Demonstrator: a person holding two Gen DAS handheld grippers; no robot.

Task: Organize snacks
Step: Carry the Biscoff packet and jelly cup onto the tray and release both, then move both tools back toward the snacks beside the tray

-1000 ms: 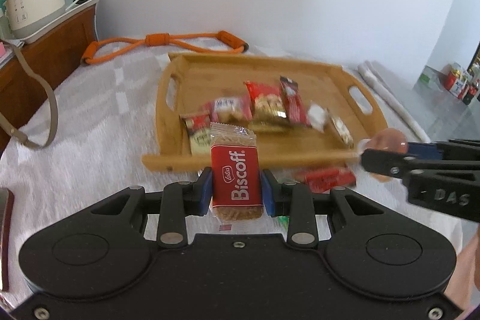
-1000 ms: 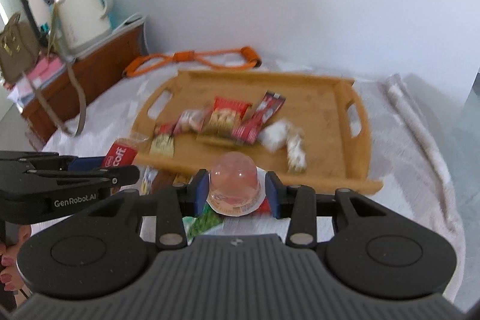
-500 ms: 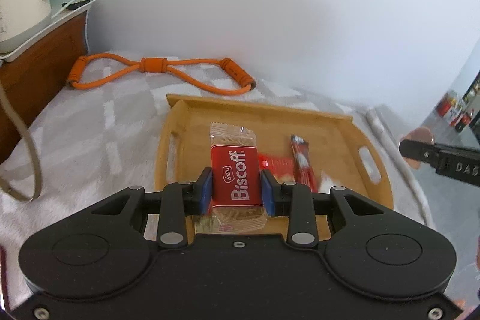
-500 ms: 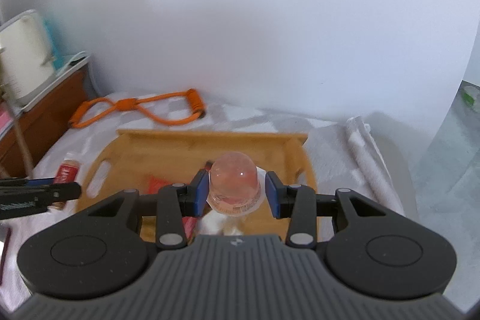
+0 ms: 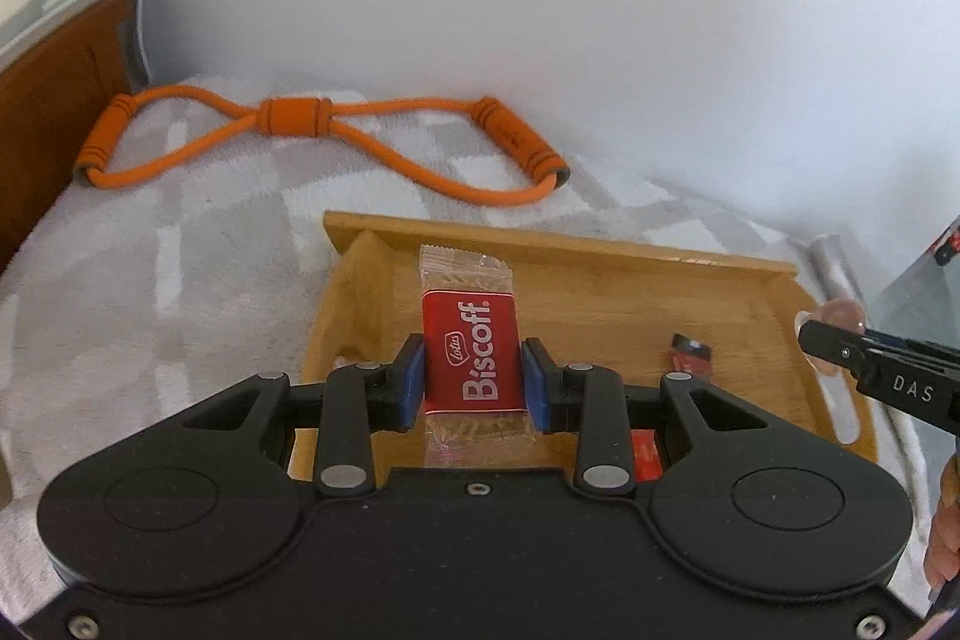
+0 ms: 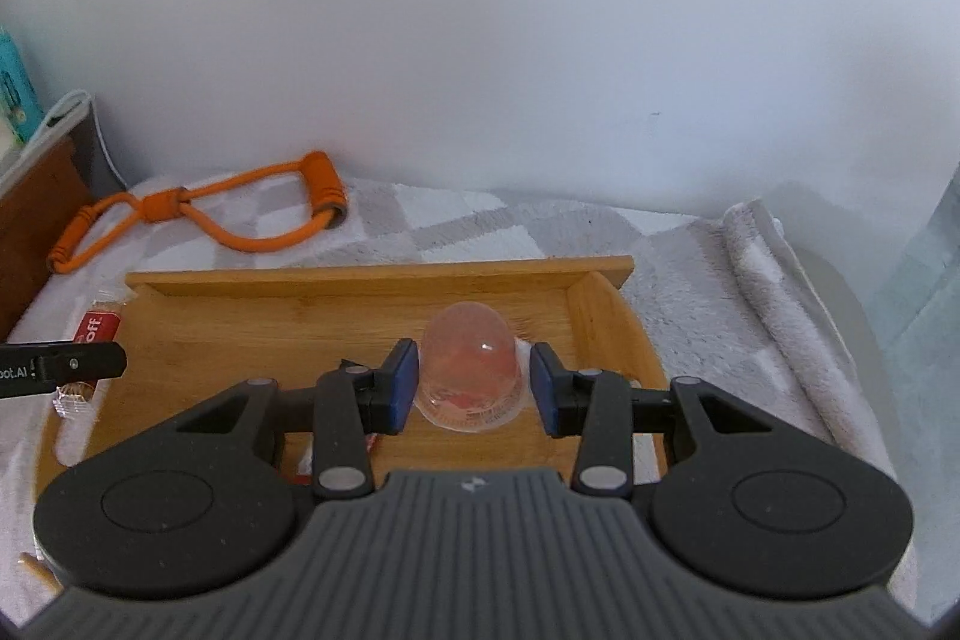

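The left gripper (image 5: 474,376) has a glossy black body with 2 round raised discs, 1 to each side. 2 black link arms with silver pivot pins run forward to blue pads (image 5: 413,381). Small screws sit at the body's near corners and centre. Seen from the right wrist, its finger carries white lettering ending "bot.AI".

The right gripper (image 6: 471,385) has the same shape in matte grey-black, with a ribbed centre panel bearing a small white logo, silver pins and blue pads (image 6: 401,387). Seen from the left wrist, its finger reads "DAS".
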